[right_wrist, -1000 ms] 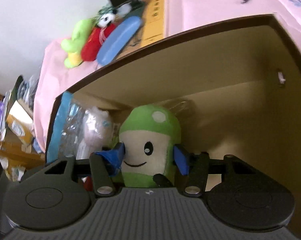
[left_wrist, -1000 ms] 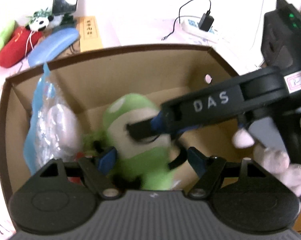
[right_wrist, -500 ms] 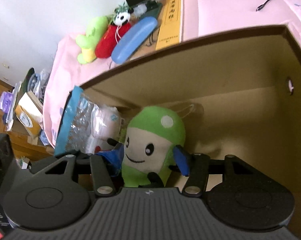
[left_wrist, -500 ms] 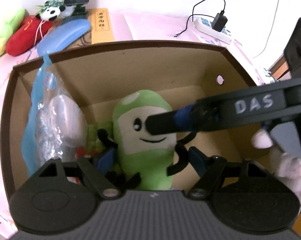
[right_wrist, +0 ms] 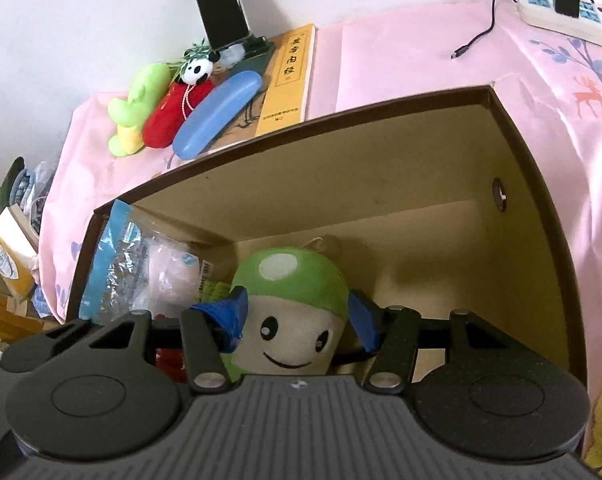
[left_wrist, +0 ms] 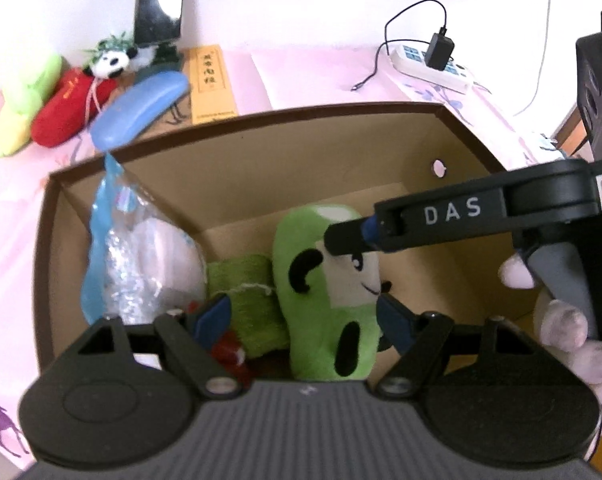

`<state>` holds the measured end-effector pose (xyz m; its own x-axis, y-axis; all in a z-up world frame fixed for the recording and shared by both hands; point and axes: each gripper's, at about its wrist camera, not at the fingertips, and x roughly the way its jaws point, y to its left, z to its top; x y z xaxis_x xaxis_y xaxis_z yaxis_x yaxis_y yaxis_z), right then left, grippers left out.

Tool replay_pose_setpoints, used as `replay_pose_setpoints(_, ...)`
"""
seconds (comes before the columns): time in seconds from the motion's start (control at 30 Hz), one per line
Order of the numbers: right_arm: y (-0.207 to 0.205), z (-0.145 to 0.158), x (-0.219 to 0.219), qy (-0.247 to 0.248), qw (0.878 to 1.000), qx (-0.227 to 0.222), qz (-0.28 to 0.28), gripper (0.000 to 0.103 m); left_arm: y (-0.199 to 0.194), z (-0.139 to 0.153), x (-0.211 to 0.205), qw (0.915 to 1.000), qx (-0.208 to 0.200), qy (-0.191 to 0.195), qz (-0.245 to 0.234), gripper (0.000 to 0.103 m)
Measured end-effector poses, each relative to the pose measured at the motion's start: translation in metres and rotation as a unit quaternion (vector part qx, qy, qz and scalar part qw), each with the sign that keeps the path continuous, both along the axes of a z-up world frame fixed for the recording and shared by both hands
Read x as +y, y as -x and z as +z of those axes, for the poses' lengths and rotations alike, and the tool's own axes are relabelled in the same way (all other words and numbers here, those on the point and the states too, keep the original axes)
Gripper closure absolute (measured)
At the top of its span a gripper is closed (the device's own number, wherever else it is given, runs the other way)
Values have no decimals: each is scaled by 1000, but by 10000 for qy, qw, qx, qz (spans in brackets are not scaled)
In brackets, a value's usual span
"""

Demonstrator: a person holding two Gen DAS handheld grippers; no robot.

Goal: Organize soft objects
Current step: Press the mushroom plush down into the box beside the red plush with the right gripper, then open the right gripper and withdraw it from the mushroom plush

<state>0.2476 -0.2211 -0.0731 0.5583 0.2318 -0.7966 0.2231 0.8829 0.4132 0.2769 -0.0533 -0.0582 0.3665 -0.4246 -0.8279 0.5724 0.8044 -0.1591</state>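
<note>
Pink patterned cloth (right_wrist: 401, 60) is spread over the worktop, against a white wall. On the cloth a brown cardboard box (right_wrist: 381, 160) is stood open-topped, nearest the cameras. A green mushroom plush (right_wrist: 297, 312) with a smiling face is seen inside the box, on its floor near the middle. A green knitted piece (left_wrist: 247, 284) is lodged just left of the plush, and a clear plastic bag (left_wrist: 141, 264) with a blue edge is propped against the left wall of the box.

The right gripper (right_wrist: 297, 320) is held with its blue-padded jaws on either side of the plush's cap; the jaws are parted, and whether the pads touch the plush cannot be told. In the left wrist view this gripper is seen reaching in from the right, its tip over the plush's face, with a person's hand (left_wrist: 565, 320) on its handle. The left gripper (left_wrist: 301, 316) is held wide open above the near side of the box, with the plush's lower body between its fingers and no pad pressed on it.

Beyond the box, at the far left, a lime plush (right_wrist: 137, 108), a red plush (right_wrist: 173, 116), a small panda toy (right_wrist: 197, 68), a blue case (right_wrist: 217, 112) and a yellow book (right_wrist: 289, 80) are laid together. A power strip (right_wrist: 565, 16) with a black adapter is placed at the far right.
</note>
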Motion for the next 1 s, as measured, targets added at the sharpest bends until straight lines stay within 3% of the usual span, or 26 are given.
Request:
replay_pose_setpoints(0.5, 22, 19, 16, 470, 9974, -509, -181, 62, 19, 20, 11, 9981, -455, -36, 408, 25)
replay_pose_setpoints(1.0, 43, 30, 28, 791, 9944, -508, -476, 62, 31, 25, 22, 9945, -697, -320, 708, 24)
